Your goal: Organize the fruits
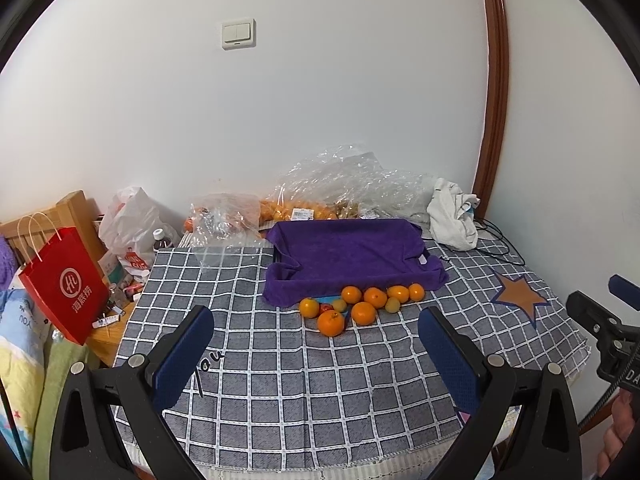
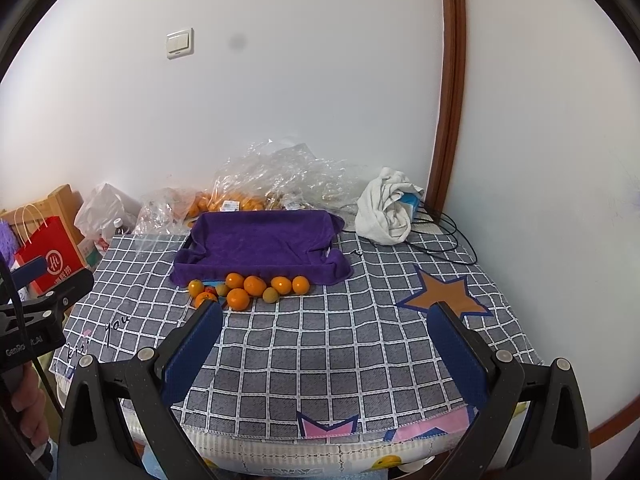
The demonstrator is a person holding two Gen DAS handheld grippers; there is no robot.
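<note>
Several small oranges (image 1: 362, 302) (image 2: 248, 286) and a couple of greenish fruits lie in a cluster on the checked cloth, just in front of a tray lined with a purple towel (image 1: 348, 252) (image 2: 260, 240). Nothing lies on the towel. My left gripper (image 1: 316, 320) hovers above the near part of the table, open, with nothing between its blue pads. My right gripper (image 2: 326, 316) is likewise open and holds nothing, short of the fruit. Each gripper shows at the edge of the other's view.
Clear plastic bags with more oranges (image 1: 296, 208) (image 2: 232, 200) sit behind the tray against the wall. A crumpled white cloth (image 1: 454, 216) (image 2: 386, 210) and black cables lie at the back right. A red paper bag (image 1: 64, 284) and clutter stand left of the table.
</note>
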